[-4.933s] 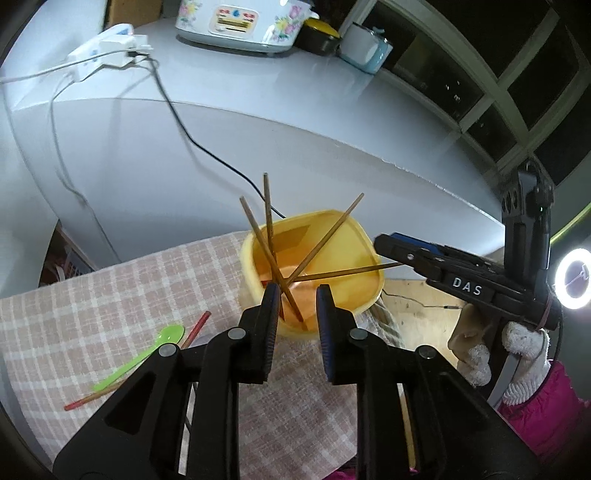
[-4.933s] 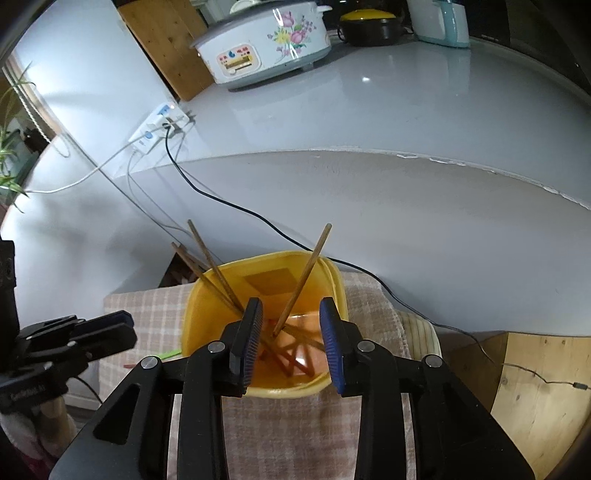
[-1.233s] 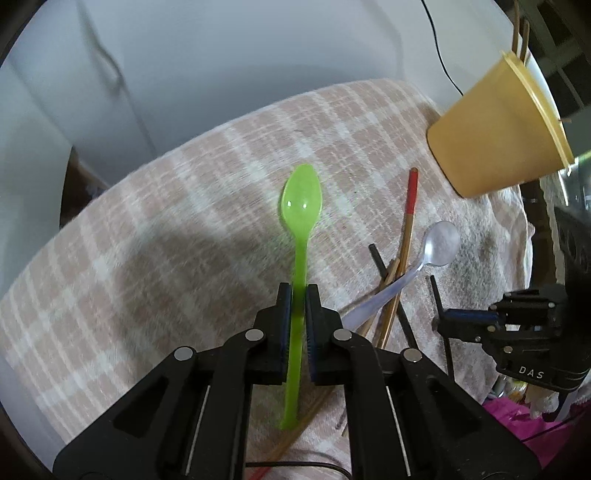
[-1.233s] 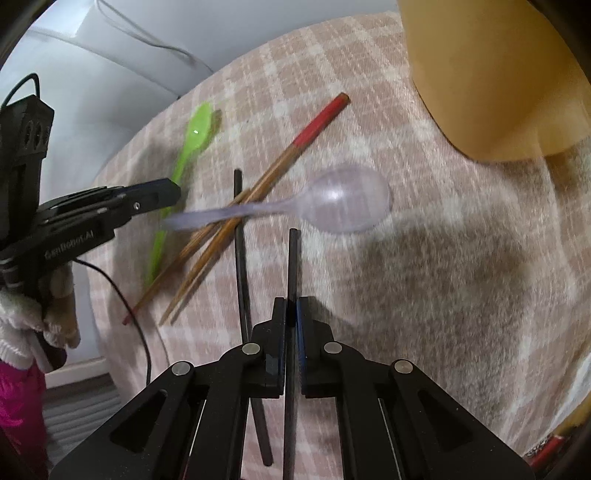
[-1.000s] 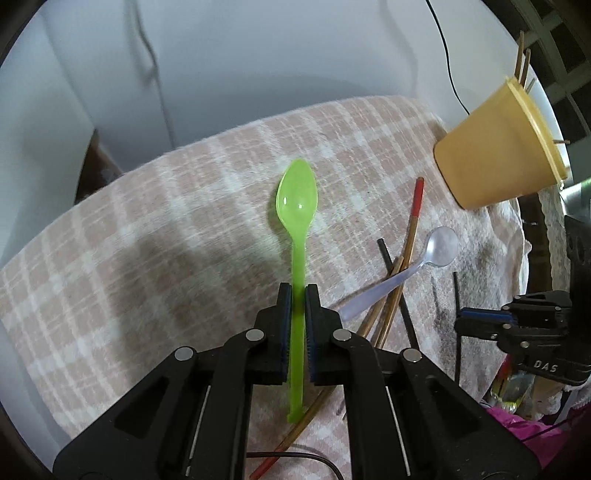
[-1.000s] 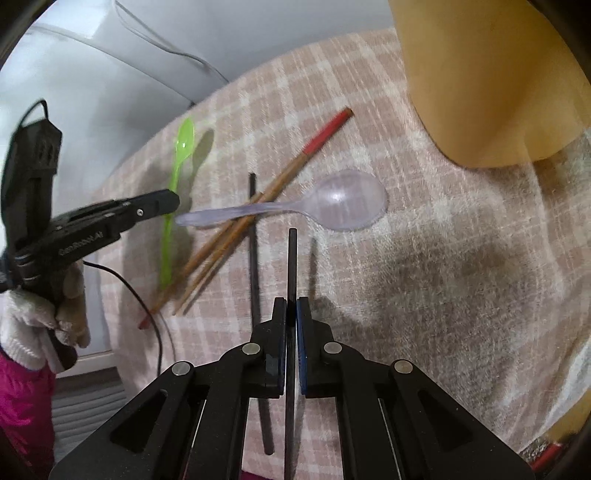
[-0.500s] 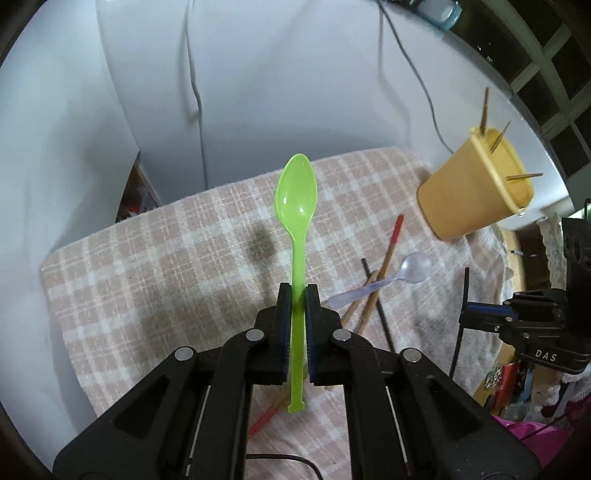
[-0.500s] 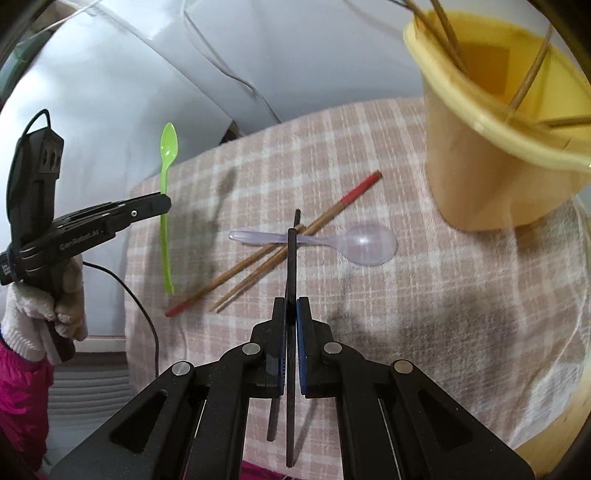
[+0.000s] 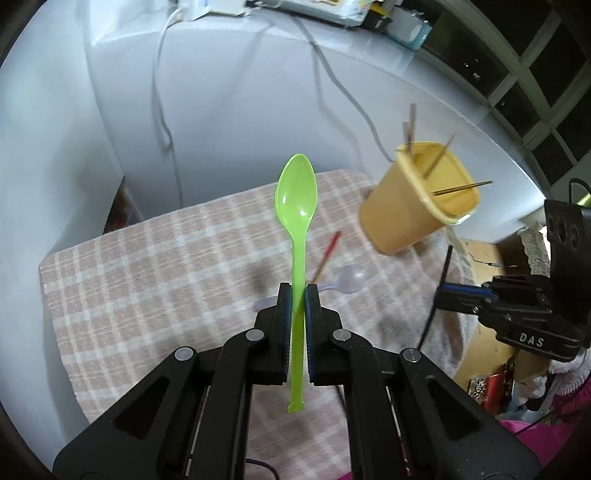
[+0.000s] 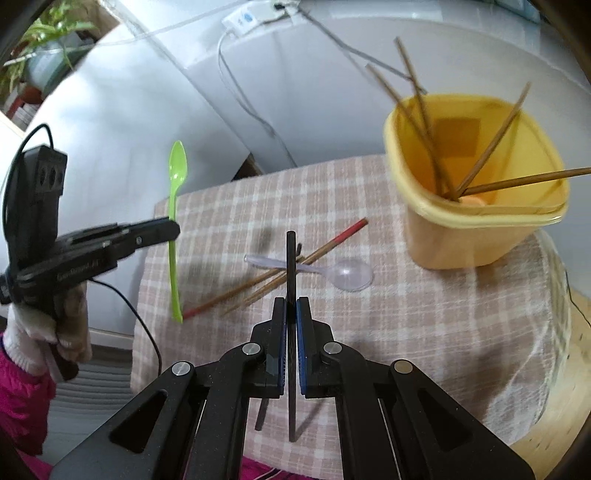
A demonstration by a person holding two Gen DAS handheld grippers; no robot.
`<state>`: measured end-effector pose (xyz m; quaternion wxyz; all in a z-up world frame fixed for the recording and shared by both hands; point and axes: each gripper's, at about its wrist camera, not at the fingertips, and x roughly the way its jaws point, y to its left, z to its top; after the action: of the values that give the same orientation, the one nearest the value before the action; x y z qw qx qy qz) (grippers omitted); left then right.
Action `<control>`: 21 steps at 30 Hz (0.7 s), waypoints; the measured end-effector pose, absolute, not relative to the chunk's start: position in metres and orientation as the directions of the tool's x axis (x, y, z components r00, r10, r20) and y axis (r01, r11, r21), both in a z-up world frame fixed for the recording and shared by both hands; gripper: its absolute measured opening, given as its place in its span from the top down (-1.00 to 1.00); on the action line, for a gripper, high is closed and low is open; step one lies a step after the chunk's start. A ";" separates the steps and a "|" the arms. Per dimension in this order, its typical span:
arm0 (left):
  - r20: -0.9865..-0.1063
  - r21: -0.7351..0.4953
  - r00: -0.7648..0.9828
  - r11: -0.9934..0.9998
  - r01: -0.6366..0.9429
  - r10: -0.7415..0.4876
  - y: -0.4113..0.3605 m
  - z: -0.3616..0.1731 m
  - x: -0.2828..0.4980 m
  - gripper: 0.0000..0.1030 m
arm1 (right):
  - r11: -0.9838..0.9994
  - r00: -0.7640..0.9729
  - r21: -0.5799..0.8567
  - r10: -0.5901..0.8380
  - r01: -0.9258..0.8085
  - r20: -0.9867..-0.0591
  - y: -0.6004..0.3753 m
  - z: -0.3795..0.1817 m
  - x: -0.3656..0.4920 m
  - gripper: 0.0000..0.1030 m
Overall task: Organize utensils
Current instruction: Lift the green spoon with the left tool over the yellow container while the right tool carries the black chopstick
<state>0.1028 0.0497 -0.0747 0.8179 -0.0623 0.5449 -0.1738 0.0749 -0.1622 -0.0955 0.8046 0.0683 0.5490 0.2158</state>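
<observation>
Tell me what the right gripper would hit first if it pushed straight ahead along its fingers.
Probably the brown chopsticks and clear spoon on the checked cloth, just beyond the right gripper; depth is uncertain.

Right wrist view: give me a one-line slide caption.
Right gripper shut on a black chopstick above the checked cloth, yellow cup ahead.

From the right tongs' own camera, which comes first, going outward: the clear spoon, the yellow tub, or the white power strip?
1. Clear spoon: on the checked cloth, just beyond the right tongs.
2. Yellow tub: farther out, to the right, chopsticks standing in it.
3. White power strip: farthest, on the white counter at the top.
</observation>
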 end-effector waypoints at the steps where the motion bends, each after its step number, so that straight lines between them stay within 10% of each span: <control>1: -0.865 -0.298 0.350 0.929 0.218 -0.360 0.045 -0.072 0.101 0.91 | 0.898 0.312 0.348 0.423 -0.269 -0.851 -0.167 -0.092 0.074 0.93; 21: -0.794 -0.336 0.417 0.891 0.306 -0.442 -0.039 -0.026 0.119 0.91 | 0.903 0.486 0.362 0.430 -0.233 -0.761 -0.245 -0.017 0.063 0.93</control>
<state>0.1194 -0.0392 -0.0264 0.8390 -0.0694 0.4915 -0.2230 0.0628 -0.2447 -0.0165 0.8556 0.1053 0.4684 0.1936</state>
